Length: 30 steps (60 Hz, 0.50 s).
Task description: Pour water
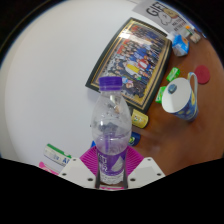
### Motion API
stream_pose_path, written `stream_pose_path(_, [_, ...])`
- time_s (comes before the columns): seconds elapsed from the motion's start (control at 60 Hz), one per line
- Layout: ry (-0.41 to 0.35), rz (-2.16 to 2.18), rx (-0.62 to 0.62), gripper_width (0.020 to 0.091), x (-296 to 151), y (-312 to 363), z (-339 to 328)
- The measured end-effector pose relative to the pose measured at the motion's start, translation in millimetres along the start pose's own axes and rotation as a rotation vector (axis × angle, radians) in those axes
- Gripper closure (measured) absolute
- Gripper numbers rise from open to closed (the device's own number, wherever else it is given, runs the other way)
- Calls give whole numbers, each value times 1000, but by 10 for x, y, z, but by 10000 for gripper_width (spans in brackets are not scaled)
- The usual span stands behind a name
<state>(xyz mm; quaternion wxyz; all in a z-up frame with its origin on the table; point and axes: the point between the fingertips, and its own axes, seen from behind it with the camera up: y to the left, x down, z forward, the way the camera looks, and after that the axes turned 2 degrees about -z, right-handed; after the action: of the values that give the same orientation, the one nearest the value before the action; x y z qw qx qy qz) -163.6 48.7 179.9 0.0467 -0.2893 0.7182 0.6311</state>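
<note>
The bottle (pixel 111 125) stands upright between my fingers (pixel 92 166), on the table (pixel 60 90). Beyond it lies a framed picture (pixel 140 55). Right of the bottle sits a cup (pixel 181 99), with small caps (pixel 200 74) near it. A packet (pixel 55 155) lies left of my fingers.

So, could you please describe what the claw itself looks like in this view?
Only the front of the claw shows: two pale, whitish fingers with angular, faceted outer faces, each lined on its inner face with a magenta pad. No cables, markings, hand or sleeve are visible.
</note>
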Motion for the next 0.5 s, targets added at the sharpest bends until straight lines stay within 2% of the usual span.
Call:
stream_pose_path(0.267, [7, 592, -135, 797, -300, 18, 125])
stream_pose_path(0.5, [-2, 816, -195, 796, -492, -47, 180])
